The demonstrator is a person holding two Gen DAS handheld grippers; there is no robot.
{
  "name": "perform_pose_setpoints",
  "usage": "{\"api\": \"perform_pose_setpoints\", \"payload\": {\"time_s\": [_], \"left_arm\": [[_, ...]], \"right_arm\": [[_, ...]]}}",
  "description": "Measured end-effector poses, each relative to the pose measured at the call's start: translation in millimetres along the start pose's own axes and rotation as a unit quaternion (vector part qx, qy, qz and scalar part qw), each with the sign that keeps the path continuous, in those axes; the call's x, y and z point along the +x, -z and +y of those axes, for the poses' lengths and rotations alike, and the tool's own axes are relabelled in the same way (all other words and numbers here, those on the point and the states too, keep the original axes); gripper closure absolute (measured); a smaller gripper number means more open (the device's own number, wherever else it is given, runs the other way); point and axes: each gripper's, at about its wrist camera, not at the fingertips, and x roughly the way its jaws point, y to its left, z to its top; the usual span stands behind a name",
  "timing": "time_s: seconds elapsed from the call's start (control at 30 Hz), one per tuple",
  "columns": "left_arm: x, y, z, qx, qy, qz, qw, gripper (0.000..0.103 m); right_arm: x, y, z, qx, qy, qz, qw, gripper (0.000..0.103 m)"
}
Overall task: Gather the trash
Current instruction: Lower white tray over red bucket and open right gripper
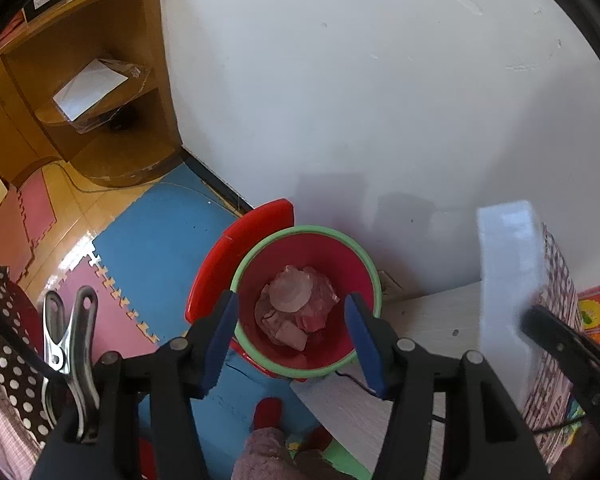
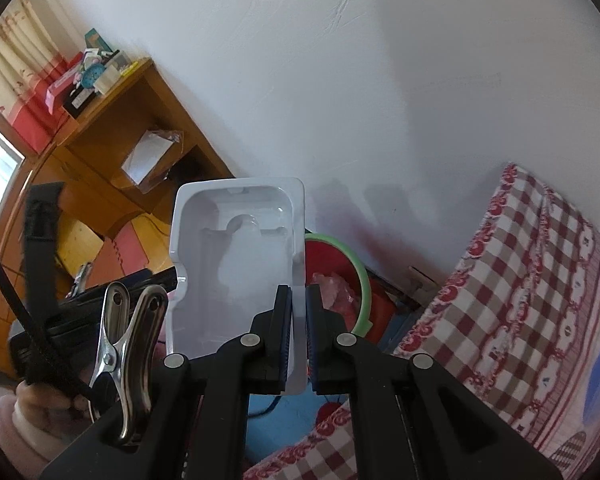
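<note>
- Two grippers were in play: your right gripper had its fingers clamped on the lower edge of a white moulded plastic tray, which stood upright from the pinch.
- Your left gripper had its fingers spread wide with nothing between them, hanging directly above the red bin.
- Crumpled pinkish plastic wrap already lay at the bottom of that bin, inside its green rim.
- From the right wrist view, the tray sat just left of the bin and in front of it, not yet over the mouth.
- By my reading, you were at the carry-and-drop step for the tray; the next move called for bringing it over the opening, tilting it to fit, then letting go.
- That tray looked about as wide as the bin's mouth, so it could catch on the rim.
- Beneath the bin lay a floor of blue foam mat, pink tiles beside it; a white wall stood behind, a wooden shelf unit in the corner, and a checked bedspread to the right.
</note>
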Motion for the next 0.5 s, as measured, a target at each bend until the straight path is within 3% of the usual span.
{"api": "perform_pose_setpoints", "payload": {"time_s": [0.5], "left_arm": [[-2,7,6,0.002,-0.015,0.009,0.9998,0.044]], "right_arm": [[61,-5,20,-0.025,0.016,0.047,0.998,0.095]]}}
